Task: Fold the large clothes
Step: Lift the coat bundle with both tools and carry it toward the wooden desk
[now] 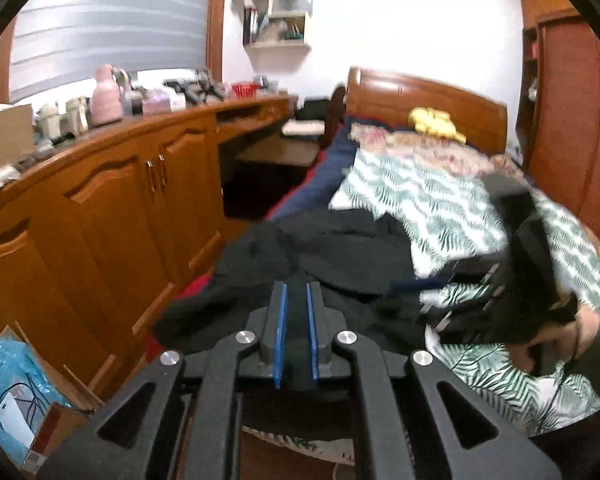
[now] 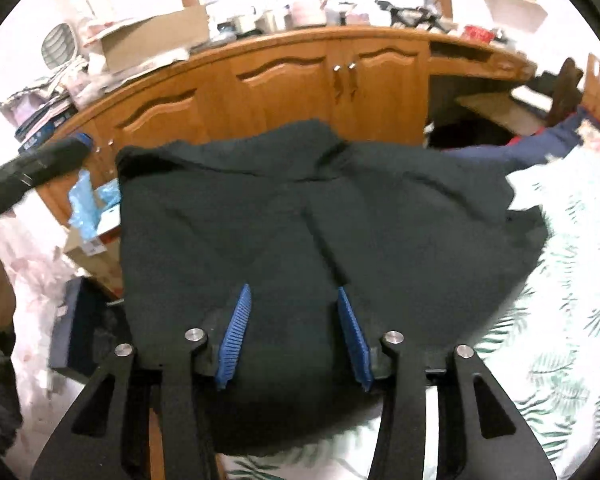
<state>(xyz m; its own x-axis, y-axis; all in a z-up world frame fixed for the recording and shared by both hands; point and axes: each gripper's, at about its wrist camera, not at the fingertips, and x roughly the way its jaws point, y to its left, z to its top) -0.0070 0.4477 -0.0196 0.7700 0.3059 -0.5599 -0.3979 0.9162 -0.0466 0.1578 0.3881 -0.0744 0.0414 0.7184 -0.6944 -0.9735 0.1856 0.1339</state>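
A large black garment (image 2: 300, 216) lies spread on the bed, over a leaf-print sheet (image 2: 560, 280). It also shows crumpled in the left wrist view (image 1: 320, 248). My left gripper (image 1: 297, 292) is shut on a fold of the black garment at its near edge. My right gripper (image 2: 292, 296) is open, its blue pads (image 2: 236, 332) wide apart just above the garment's near edge. The right gripper also appears blurred at the right of the left wrist view (image 1: 512, 280), with the hand behind it.
A long wooden cabinet (image 1: 100, 208) with a cluttered top runs along the bed's far side. Boxes and blue plastic (image 1: 16, 384) sit on the floor. A wooden headboard (image 1: 428, 100) and a wardrobe (image 1: 572, 120) stand beyond the bed.
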